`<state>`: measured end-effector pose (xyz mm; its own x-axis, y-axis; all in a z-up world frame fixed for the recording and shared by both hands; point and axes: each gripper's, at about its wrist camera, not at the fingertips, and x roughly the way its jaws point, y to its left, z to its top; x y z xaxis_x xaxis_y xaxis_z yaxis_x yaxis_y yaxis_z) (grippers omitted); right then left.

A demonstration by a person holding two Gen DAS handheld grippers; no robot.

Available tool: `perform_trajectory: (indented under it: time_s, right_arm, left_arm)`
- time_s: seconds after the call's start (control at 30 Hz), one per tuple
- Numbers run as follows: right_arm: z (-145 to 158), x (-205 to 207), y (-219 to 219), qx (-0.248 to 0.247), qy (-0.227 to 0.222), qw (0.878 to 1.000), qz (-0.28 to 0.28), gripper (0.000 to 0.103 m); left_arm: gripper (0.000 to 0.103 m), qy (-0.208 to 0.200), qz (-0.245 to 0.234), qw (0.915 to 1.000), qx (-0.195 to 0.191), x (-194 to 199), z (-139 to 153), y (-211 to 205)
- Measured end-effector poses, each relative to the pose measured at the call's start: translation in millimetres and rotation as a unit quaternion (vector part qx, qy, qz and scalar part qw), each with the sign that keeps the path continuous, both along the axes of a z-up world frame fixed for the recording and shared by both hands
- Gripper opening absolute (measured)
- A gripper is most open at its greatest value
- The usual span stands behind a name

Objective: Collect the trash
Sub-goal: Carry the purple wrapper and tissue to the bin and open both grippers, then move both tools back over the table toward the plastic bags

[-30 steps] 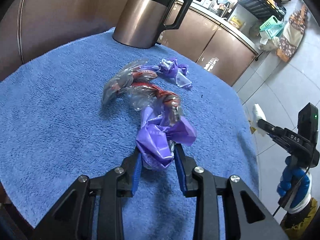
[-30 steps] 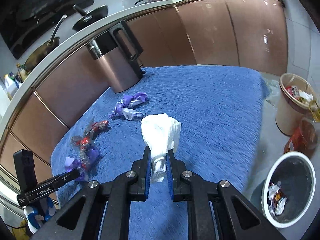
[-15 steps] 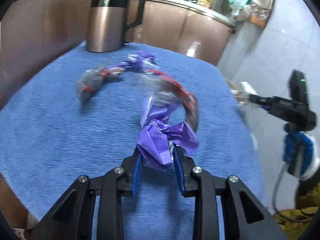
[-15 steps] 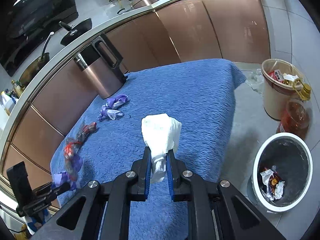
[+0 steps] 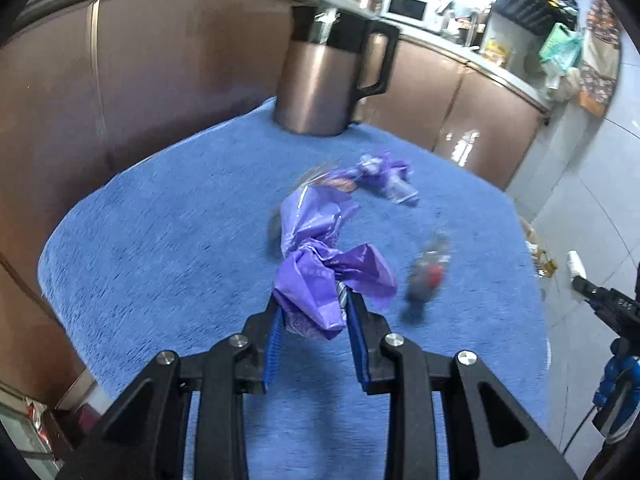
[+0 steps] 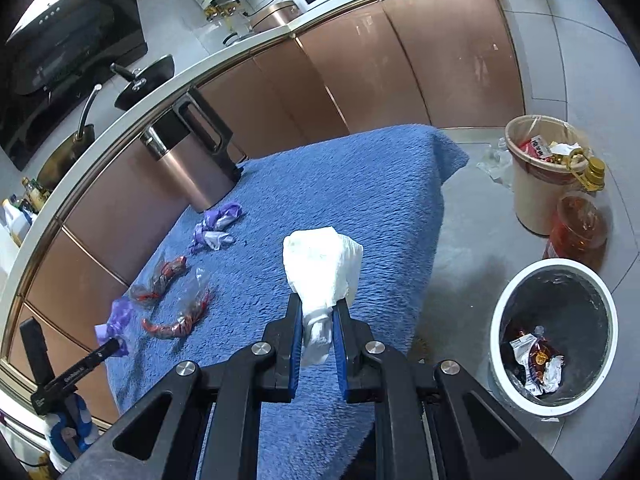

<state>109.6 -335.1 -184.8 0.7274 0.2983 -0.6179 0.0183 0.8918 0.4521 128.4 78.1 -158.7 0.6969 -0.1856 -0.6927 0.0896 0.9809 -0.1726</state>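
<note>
My left gripper (image 5: 314, 312) is shut on a crumpled purple plastic bag (image 5: 320, 264) and holds it above the blue towel-covered table (image 5: 168, 248). My right gripper (image 6: 318, 320) is shut on a white crumpled tissue (image 6: 322, 268), held above the table's near edge. A clear wrapper with red print (image 6: 180, 318) lies on the towel beside the left gripper (image 6: 108, 346); it shows blurred in the left wrist view (image 5: 428, 276). A second red-printed wrapper (image 6: 160, 280) and a purple-white wrapper (image 6: 216, 226) lie further back. A white trash bin (image 6: 554, 338) with wrappers inside stands on the floor at right.
A brown metal jug (image 6: 188, 164) with a black handle stands at the table's back edge, also in the left wrist view (image 5: 324, 80). A beige bin (image 6: 540, 176) full of rubbish and an oil bottle (image 6: 580, 224) stand on the floor behind the white bin. Brown cabinets surround the table.
My left gripper lifted the purple bag up; the clear red-printed wrapper came loose from it and dropped onto the towel. My right gripper moved the tissue back toward the table edge, nearer the white bin.
</note>
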Motion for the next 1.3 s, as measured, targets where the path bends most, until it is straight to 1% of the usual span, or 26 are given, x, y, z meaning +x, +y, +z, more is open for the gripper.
perform_trajectory:
  time_s: [0.2, 0.3, 0.37, 0.5, 0.53, 0.6, 0.67, 0.83, 0.9, 0.97, 1.0, 1.1, 1.13, 1.17, 1.2, 1.23, 1.3]
  right_arm:
    - [6, -25, -35, -0.006, -0.015, 0.999, -0.04, 0.014]
    - [8, -41, -57, -0.019, -0.021, 0.997, -0.067, 0.014]
    - [9, -52, -74, -0.029, -0.023, 0.995, -0.089, 0.014]
    - [4, -68, -104, -0.043, -0.017, 0.991, -0.129, 0.015]
    - [1, -72, -112, -0.043, -0.014, 0.989, -0.139, 0.015]
    - [-6, -76, -127, -0.046, -0.007, 0.987, -0.156, 0.015]
    - [-12, -77, -138, -0.047, 0.001, 0.985, -0.169, 0.016]
    - [-27, -76, -165, -0.051, 0.021, 0.979, -0.198, 0.017]
    - [-34, -74, -175, -0.057, 0.029, 0.976, -0.207, 0.017]
    - [-39, -72, -181, -0.065, 0.037, 0.974, -0.212, 0.02]
    - [-41, -71, -184, -0.07, 0.042, 0.973, -0.215, 0.022]
    - [-49, -69, -188, -0.081, 0.052, 0.97, -0.223, 0.034]
    - [-51, -69, -190, -0.082, 0.056, 0.969, -0.226, 0.039]
    - [-53, -70, -190, -0.082, 0.058, 0.968, -0.228, 0.04]
    - [-55, -71, -191, -0.081, 0.059, 0.968, -0.229, 0.041]
    - [-57, -72, -191, -0.08, 0.061, 0.968, -0.231, 0.042]
    - [-59, -73, -193, -0.079, 0.065, 0.967, -0.235, 0.044]
  left_arm:
    - [0.028, -0.012, -0.067, 0.9976, -0.015, 3, 23, -49]
    - [0.028, -0.01, -0.109, 0.9938, -0.02, 8, 31, -84]
    - [0.028, -0.006, -0.146, 0.989, -0.022, 12, 36, -116]
    - [0.028, -0.004, -0.219, 0.9756, -0.014, 17, 39, -184]
    - [0.028, -0.003, -0.245, 0.9695, -0.009, 18, 39, -210]
    - [0.028, 0.002, -0.277, 0.9607, -0.006, 19, 36, -246]
    - [0.028, 0.013, -0.313, 0.9496, -0.006, 21, 31, -287]
    - [0.03, 0.033, -0.371, 0.9279, -0.005, 29, 19, -373]
    - [0.031, 0.036, -0.387, 0.9214, -0.004, 30, 14, -397]
    - [0.031, 0.049, -0.401, 0.9146, -0.01, 33, 8, -422]
    - [0.033, 0.057, -0.408, 0.9114, -0.009, 37, 4, -436]
    - [0.036, 0.074, -0.41, 0.9093, -0.01, 45, -5, -460]
    - [0.038, 0.083, -0.414, 0.9064, -0.018, 49, -7, -467]
    - [0.048, 0.088, -0.416, 0.905, -0.021, 49, -9, -472]
    - [0.054, 0.089, -0.414, 0.9058, -0.023, 50, -9, -476]
    - [0.054, 0.087, -0.411, 0.9073, -0.023, 50, -9, -476]
    - [0.054, 0.085, -0.412, 0.9068, -0.025, 49, -6, -474]
